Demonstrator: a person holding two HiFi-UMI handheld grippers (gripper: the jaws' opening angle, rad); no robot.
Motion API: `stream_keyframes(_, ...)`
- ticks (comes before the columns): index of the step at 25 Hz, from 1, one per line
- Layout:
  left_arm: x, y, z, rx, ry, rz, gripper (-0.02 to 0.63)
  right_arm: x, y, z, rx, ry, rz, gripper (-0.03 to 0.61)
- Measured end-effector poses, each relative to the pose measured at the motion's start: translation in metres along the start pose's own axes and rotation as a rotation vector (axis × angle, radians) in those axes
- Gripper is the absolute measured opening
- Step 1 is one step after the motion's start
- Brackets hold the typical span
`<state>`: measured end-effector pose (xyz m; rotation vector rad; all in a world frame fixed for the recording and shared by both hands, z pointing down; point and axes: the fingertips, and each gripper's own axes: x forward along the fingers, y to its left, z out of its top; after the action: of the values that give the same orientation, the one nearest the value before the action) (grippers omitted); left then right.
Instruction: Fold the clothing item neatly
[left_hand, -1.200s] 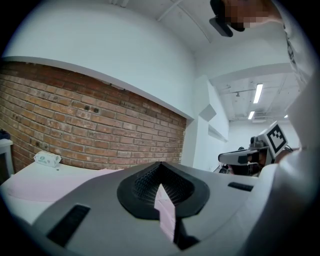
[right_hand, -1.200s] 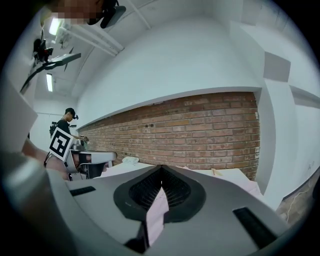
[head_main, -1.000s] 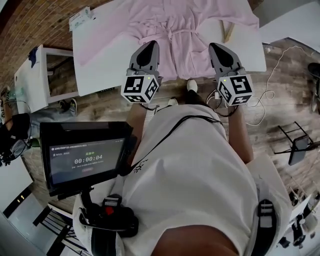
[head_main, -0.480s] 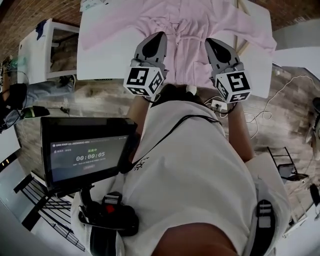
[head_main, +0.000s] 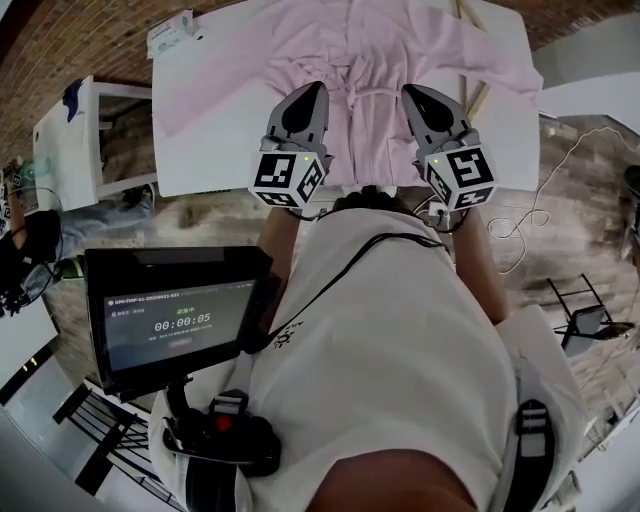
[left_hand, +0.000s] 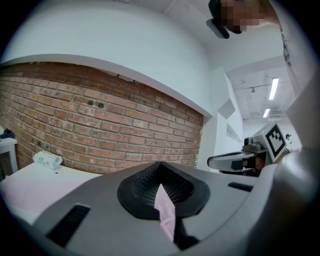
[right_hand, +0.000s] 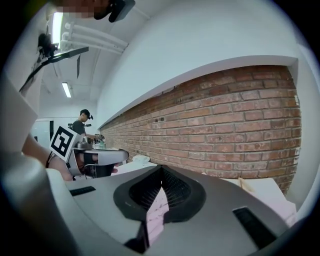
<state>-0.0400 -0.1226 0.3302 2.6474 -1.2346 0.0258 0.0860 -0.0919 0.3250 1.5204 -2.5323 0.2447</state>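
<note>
Nearest, a tablet (head_main: 175, 315) on a mount shows a timer. Beyond it the L gripper (head_main: 312, 88) and R gripper (head_main: 412, 90) hover side by side over the near part of the white table (head_main: 215, 140), jaws of both pressed together. A pink sliver shows in each slit; can't tell if it is nipped cloth. The pink bathrobe (head_main: 375, 60) lies spread flat on the table, sleeves out to both sides, hem twd the person, belt tied at the middle btw the grippers. Farther left, a tissue pack (head_main: 170, 33).
</note>
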Motion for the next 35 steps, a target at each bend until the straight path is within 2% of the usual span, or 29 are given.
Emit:
stream_keyframes(4,0.004,0.0,0.002,-0.03,-0.014,-0.007,-0.008,-0.012,-0.005,-0.001,-0.002,-0.002,-0.041,0.002)
stream_keyframes(9,0.008,-0.003,0.001,-0.014,-0.003,-0.023,-0.008,-0.018,-0.011,0.0,0.011,-0.013,-0.066,0.001)
stream_keyframes(16,0.017,-0.024,0.0,-0.005,0.0,-0.1,-0.008,-0.031,-0.015,0.004,0.003,-0.032,-0.122,0.002)
stream_keyframes(19,0.026,-0.039,0.0,0.001,0.005,-0.167,-0.008,-0.04,-0.017,0.007,0.001,-0.035,-0.165,0.002)
stream_keyframes(26,0.064,-0.1,-0.025,-0.005,0.079,-0.391,-0.008,-0.075,-0.039,-0.005,0.046,-0.01,-0.331,0.002)
stream_keyframes(31,0.067,-0.161,-0.03,0.002,0.091,-0.546,-0.008,-0.147,-0.063,-0.019,0.085,-0.015,-0.528,0.002)
stream_keyframes(35,0.066,-0.197,-0.037,0.023,0.105,-0.612,-0.008,-0.2,-0.081,-0.027,0.114,-0.021,-0.65,0.002)
